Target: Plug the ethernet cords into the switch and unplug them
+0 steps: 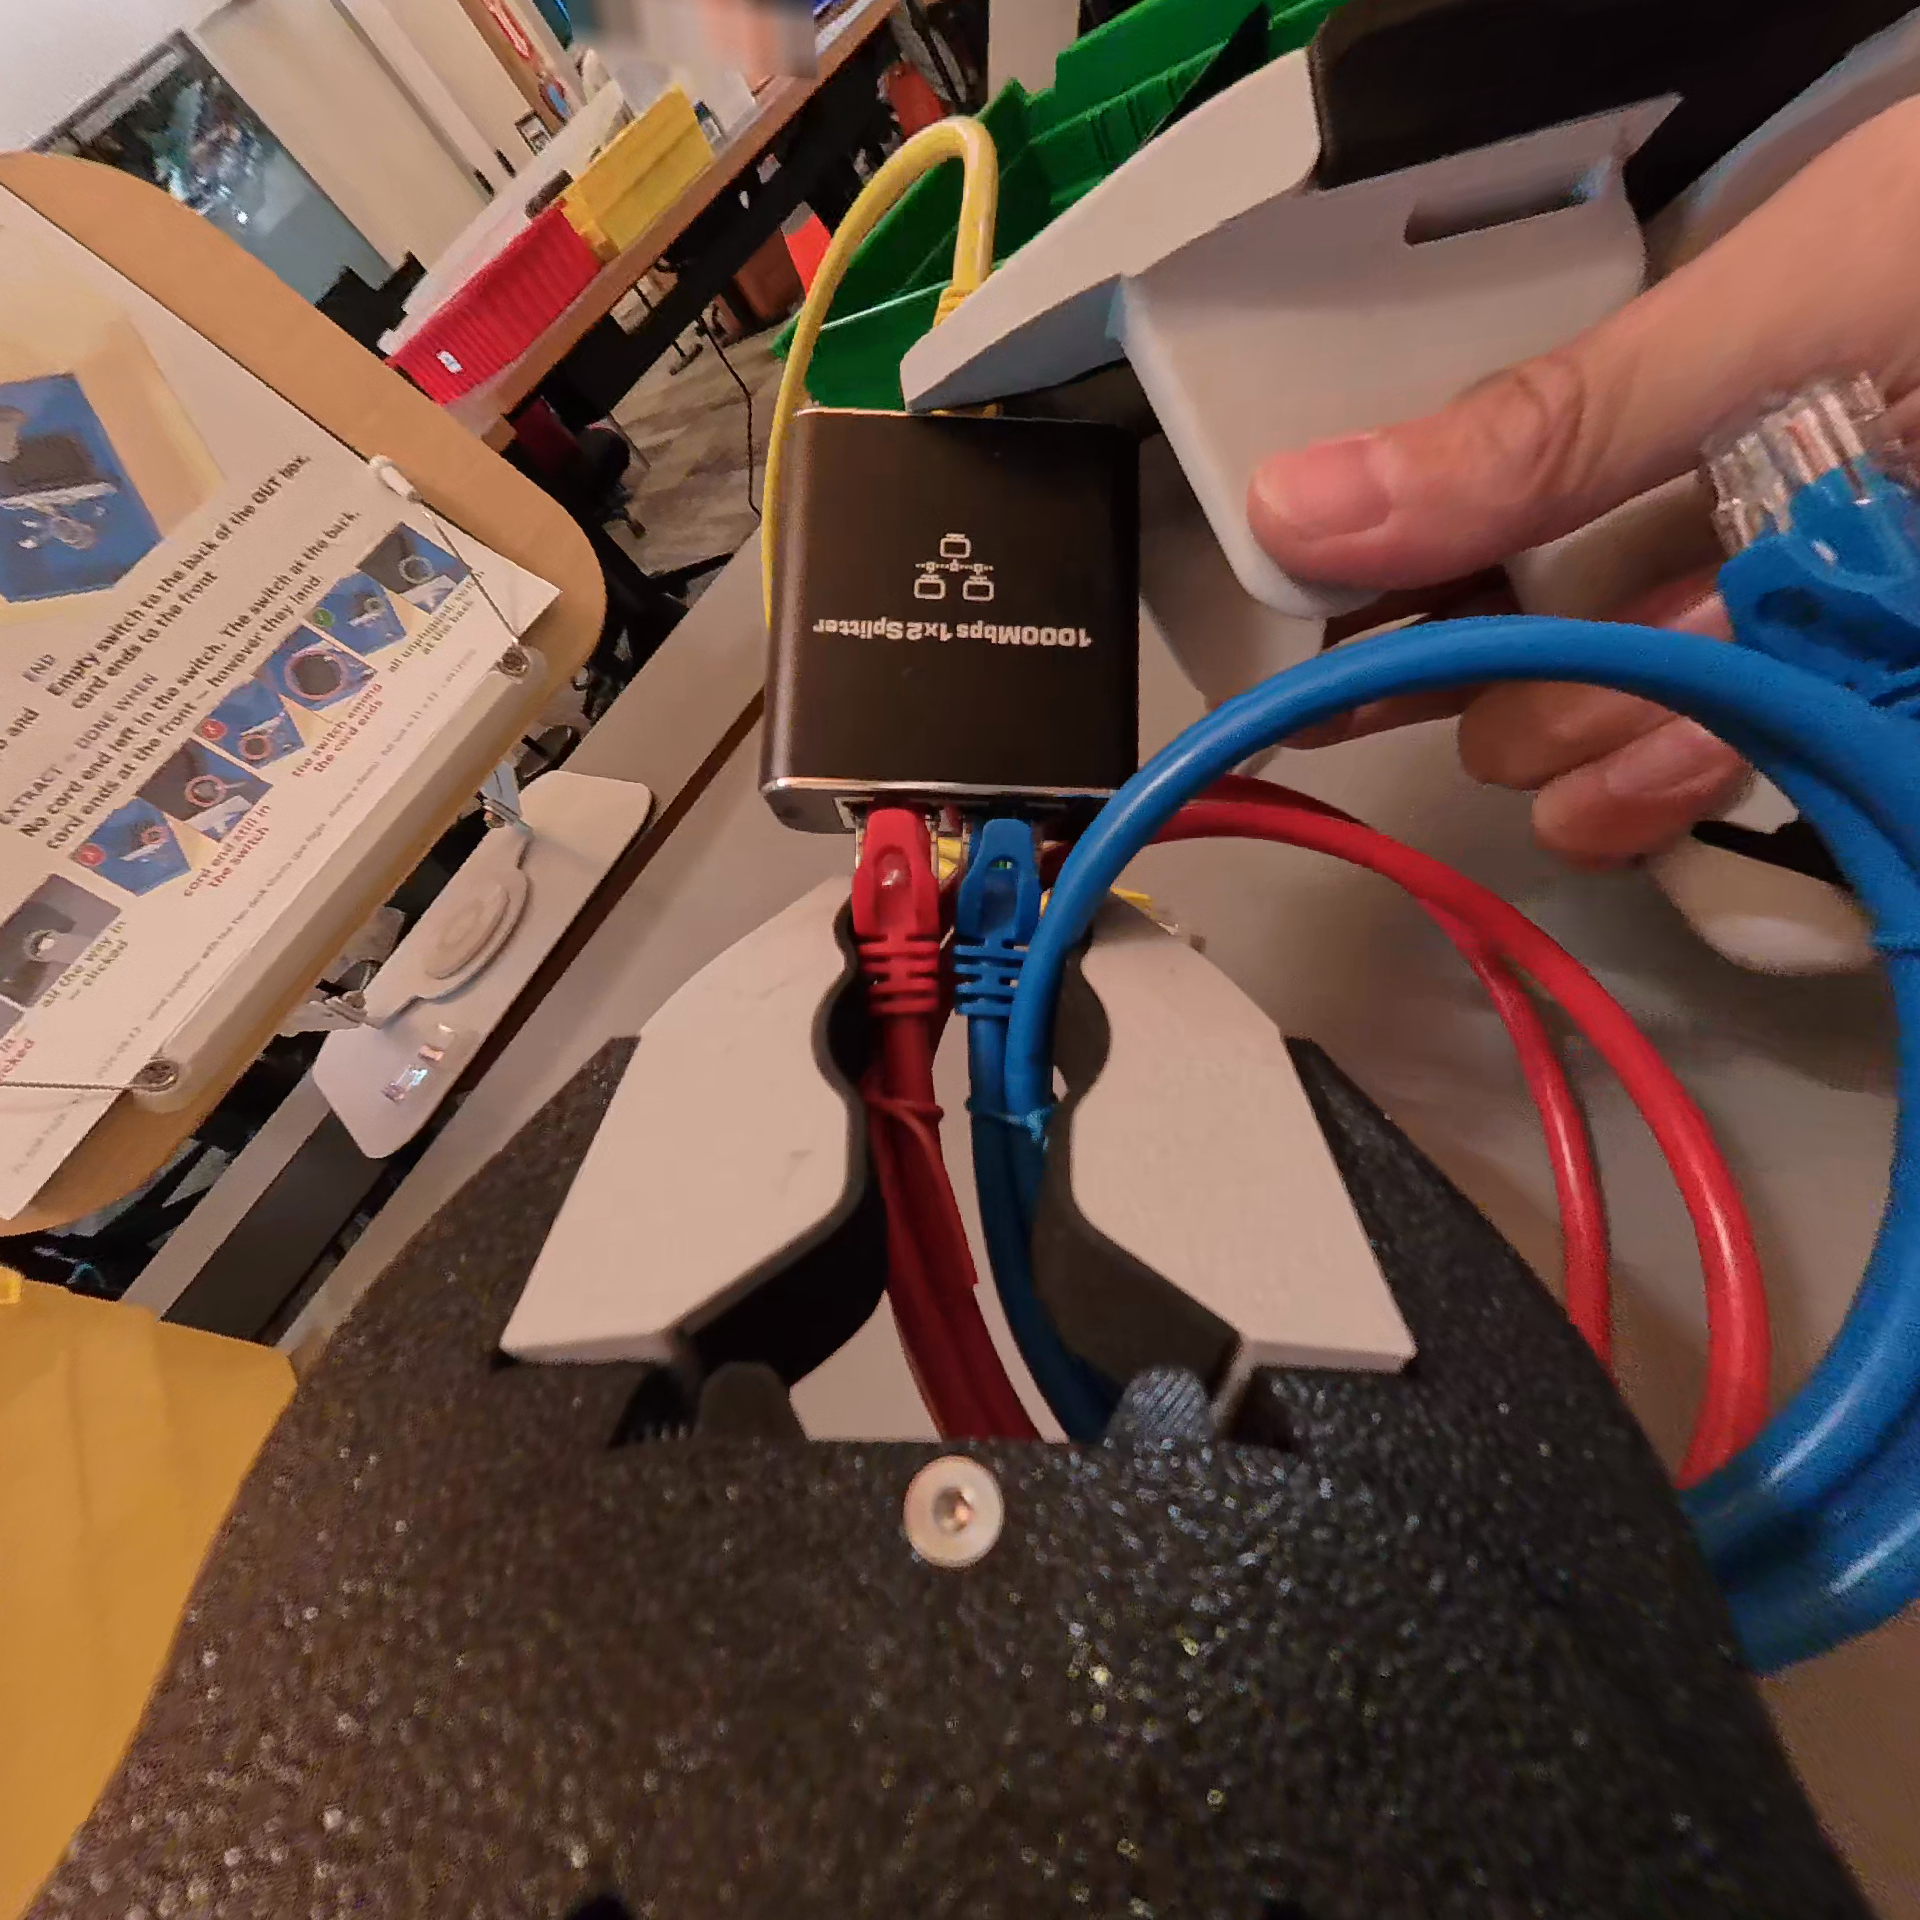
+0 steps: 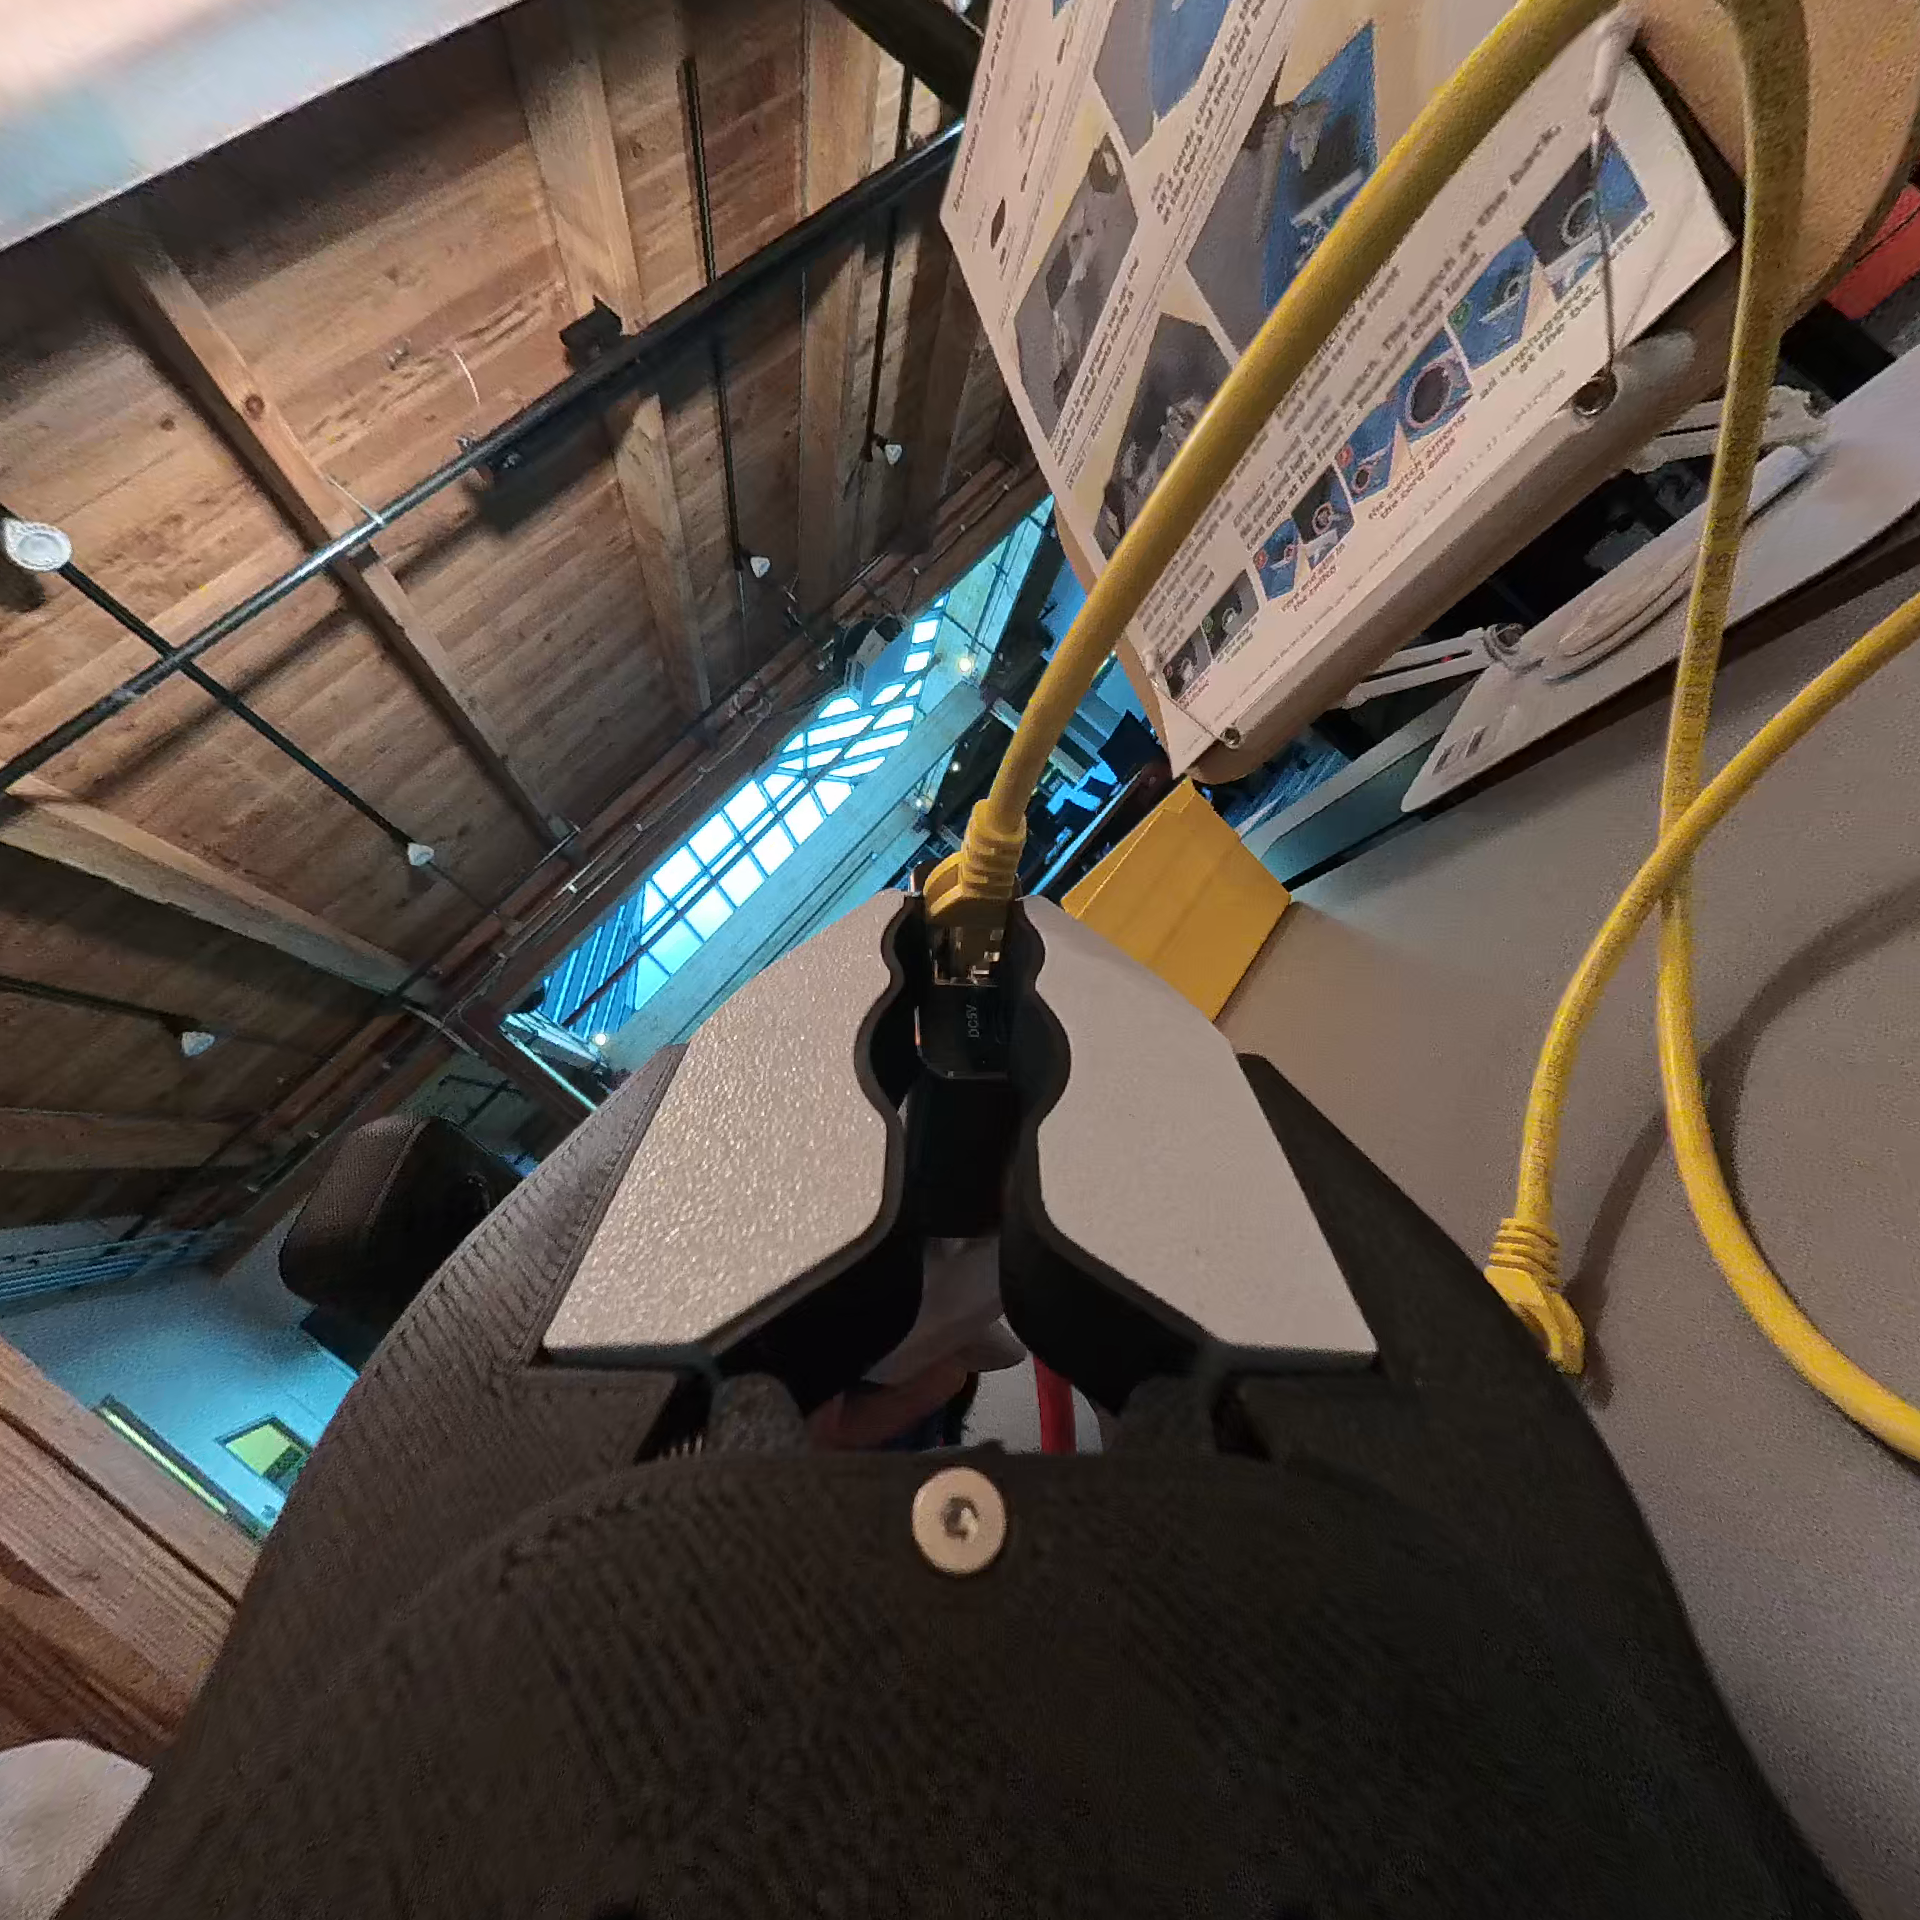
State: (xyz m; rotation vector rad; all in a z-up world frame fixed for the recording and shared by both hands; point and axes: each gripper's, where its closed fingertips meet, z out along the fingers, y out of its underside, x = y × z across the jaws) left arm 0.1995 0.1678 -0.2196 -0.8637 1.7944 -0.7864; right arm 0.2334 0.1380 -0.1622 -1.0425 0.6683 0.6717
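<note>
Between right gripper (image 2: 961,1029) fingers, clamped switch (image 1: 951,623) mostly hidden, long axis along them; left gripper (image 1: 951,997) clamps red cord (image 1: 902,1049) and blue cord (image 1: 997,1039).

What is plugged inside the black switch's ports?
The switch holds a red plug and a blue plug on the near face, a yellow plug opposite. The contacts inside are hidden.

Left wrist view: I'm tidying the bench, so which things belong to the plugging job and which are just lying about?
Job: switch; red cord; blue cord; yellow cord.
Lying about: instruction sheet; green bin; red bin; yellow bin.
</note>
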